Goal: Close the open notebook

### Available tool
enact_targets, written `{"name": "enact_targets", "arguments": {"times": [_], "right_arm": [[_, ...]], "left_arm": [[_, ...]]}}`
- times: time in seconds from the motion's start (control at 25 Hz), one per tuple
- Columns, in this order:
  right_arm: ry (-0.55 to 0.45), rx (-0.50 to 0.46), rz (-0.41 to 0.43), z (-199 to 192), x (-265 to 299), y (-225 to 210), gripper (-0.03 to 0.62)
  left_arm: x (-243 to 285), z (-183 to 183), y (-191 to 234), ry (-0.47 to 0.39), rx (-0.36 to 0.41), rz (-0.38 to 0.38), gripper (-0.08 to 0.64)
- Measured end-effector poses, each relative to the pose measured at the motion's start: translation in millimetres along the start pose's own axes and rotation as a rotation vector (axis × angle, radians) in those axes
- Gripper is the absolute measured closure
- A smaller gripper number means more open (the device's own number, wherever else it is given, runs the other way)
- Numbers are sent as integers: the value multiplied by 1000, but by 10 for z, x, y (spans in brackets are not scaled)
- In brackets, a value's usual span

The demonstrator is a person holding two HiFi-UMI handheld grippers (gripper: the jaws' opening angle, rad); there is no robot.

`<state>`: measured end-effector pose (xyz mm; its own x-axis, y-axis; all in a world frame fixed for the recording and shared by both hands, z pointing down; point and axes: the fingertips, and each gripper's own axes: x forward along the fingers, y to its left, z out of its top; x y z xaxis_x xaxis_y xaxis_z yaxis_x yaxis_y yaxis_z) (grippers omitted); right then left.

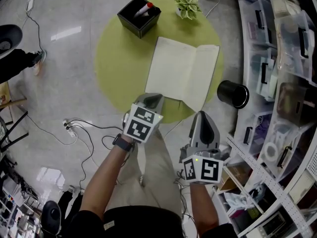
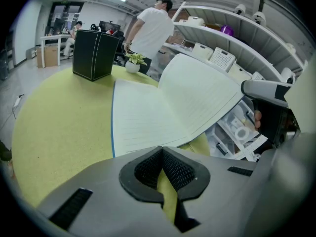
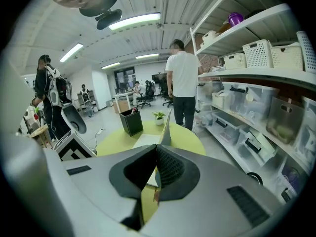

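An open notebook (image 1: 173,68) with blank lined pages lies on a round yellow-green table (image 1: 119,63). Its left half (image 2: 143,117) lies flat. Its right half (image 2: 202,98) is lifted at a slant and shows edge-on in the right gripper view (image 3: 165,130). My right gripper (image 1: 202,115) sits at the near right corner, jaws shut (image 3: 156,148) on the edge of that raised half. My left gripper (image 1: 152,99) is shut with nothing in it (image 2: 161,149), its tip at the near edge of the left page. Whether it touches the page is hidden.
A black box (image 1: 139,15) holding a red-capped marker and a small potted plant (image 1: 187,6) stand at the table's far side. A black cylinder (image 1: 233,94) stands on the floor by shelves of bins (image 1: 282,83). Cables (image 1: 79,130) lie at left. A person in white (image 3: 183,83) stands beyond.
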<state>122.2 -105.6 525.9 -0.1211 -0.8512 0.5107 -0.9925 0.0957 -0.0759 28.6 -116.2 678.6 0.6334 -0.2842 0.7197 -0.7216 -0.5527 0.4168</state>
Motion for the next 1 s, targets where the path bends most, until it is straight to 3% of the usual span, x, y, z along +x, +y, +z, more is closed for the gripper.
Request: {"name": "enact_targets", "arguments": {"times": [1.0], "right_arm": [[-30, -2, 95, 20, 151, 445, 588]], "left_arm": [[-6, 7, -9, -3, 1, -10, 543]]}}
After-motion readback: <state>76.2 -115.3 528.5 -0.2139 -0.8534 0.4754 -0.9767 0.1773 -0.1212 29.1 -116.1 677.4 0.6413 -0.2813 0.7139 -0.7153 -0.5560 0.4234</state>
